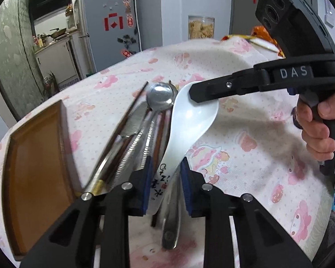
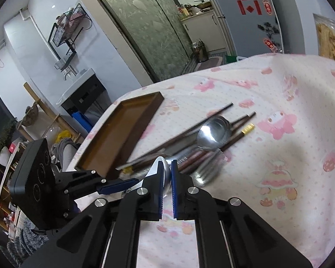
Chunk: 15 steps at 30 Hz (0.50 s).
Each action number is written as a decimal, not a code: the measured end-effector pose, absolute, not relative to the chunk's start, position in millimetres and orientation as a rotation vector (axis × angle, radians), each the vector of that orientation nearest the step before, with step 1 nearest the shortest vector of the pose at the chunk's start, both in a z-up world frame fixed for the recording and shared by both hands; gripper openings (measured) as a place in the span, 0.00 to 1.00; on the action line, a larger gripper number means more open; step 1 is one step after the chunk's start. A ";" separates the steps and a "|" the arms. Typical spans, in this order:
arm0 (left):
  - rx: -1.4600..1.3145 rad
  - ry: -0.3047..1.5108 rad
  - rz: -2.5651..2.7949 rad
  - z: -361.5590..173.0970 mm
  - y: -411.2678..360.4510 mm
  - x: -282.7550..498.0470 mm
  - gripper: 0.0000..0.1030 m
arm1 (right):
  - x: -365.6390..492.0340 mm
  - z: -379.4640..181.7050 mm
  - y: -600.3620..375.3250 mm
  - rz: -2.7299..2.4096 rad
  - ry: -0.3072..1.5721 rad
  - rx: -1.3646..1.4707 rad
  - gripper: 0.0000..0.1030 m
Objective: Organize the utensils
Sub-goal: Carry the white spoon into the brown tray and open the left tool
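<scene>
A white ceramic spoon [image 1: 191, 120] with black writing on its handle lies on a pile of utensils: a steel spoon [image 1: 160, 97], a knife [image 1: 135, 120], dark chopsticks [image 1: 127, 116] and ridged tongs [image 1: 134, 147]. My left gripper [image 1: 166, 178] is open, its blue pads on either side of the white spoon's handle. My right gripper [image 2: 166, 178] is shut on the bowl rim of the white spoon [image 2: 165, 167]. In the left wrist view the right gripper's fingers [image 1: 203, 89] reach in from the right onto the bowl. A brown wooden tray [image 1: 33, 156] lies to the left, empty.
The table wears a white cloth with pink cartoon prints [image 1: 256, 156]. A grey fridge [image 1: 109, 26] and a kitchen counter stand behind. The tray shows in the right wrist view [image 2: 122, 134], next to the pile. A snack bag [image 1: 263, 38] lies at the far table edge.
</scene>
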<state>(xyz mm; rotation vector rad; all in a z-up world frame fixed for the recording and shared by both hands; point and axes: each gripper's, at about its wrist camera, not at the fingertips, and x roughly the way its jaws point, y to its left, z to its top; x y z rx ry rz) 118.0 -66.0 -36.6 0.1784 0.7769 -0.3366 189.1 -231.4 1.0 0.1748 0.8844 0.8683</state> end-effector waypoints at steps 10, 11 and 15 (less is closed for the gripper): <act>0.087 0.776 -0.162 -10.0 31.5 105.5 0.26 | 201.8 25.8 -115.2 0.992 0.911 0.122 0.06; 0.073 0.784 -0.146 -10.3 41.5 105.9 0.26 | 203.2 25.7 -102.6 1.005 0.916 0.114 0.06; 0.044 0.818 -0.064 -17.5 81.7 112.0 0.26 | 212.0 19.8 -48.5 1.046 0.945 0.079 0.06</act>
